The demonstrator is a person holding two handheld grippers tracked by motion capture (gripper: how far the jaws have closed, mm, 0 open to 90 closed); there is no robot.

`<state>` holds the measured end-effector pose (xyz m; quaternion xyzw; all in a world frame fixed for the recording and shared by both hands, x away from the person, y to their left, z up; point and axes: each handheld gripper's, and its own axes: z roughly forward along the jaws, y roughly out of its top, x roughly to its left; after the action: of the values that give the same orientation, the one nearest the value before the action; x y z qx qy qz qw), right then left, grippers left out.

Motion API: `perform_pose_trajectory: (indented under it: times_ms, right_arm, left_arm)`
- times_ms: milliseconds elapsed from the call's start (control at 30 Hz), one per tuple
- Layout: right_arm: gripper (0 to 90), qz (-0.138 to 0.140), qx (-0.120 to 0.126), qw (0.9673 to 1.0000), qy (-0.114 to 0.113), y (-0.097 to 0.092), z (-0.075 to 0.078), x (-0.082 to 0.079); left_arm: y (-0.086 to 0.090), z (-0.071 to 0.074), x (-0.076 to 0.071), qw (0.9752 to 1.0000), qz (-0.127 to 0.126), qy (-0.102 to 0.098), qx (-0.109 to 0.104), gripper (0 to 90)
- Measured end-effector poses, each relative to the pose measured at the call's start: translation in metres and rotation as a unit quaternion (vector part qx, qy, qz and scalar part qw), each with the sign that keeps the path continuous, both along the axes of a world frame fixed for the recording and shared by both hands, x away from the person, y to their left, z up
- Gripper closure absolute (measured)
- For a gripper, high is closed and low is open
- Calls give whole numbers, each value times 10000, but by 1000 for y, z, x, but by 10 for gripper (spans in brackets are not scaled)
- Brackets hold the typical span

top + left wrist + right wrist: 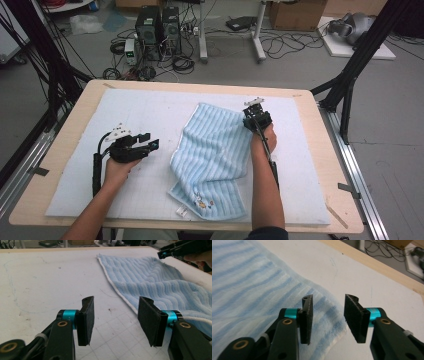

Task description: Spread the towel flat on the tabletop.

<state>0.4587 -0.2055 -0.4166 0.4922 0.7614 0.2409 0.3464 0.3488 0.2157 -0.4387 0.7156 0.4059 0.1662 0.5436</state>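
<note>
I have the towel [212, 160] lying crumpled and half folded on the white mat [100, 195], roughly in the middle of the surface [65, 145]. My right gripper [254, 113] hovers just over the towel's far right corner with its jaws apart and nothing between them — the corner sits below the pads, not pinched. My left gripper [150, 144] waits just left of the towel, jaws also apart and empty, the white hem close to its right pad [149, 320].

What worries me: if I close the right gripper from this height, I think it catches only the top fuzz or nothing, and the corner stays down. Going lower risks pinching both layers where the cloth is doubled — then the fold drags along. The left side could nudge the hem and bunch it further.
</note>
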Motion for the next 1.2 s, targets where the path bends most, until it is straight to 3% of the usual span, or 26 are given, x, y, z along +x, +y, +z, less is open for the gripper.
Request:
perform_pose_trajectory:
  times_ms: [67, 267, 400, 567, 700, 867, 1200]
  right_arm:
    - [565, 186, 345, 9992, -53, -7, 5, -9]
    - [512, 645, 948, 9934, -76, -28, 12, -43]
    - [493, 862, 1178, 9893, -74, -41, 8, -71]
    - [464, 1182, 1139, 9864, -2, -48, -1, -102]
    - [441, 1398, 1358, 9808, 34, -52, -4, -119]
    - [476, 1627, 1396, 9767, -50, -55, -4, -128]
    - [477, 1685, 1546, 9734, -111, -62, -3, -128]
  left_arm:
    - [-1, 0, 0, 10000, 4, 3, 10, 474]
    - [-3, -3, 3, 10000, -18, 73, -9, 467]
    - [-4, -4, 7, 9999, 92, 110, -9, 449]
    - [-8, -5, 12, 9997, 115, 226, -29, 445]
    - [-18, 0, 22, 9997, 106, 196, -141, 435]
    - [-38, 6, 40, 9995, 6, 261, -193, 429]
    - [-89, 6, 92, 9981, -115, 506, 333, 418]
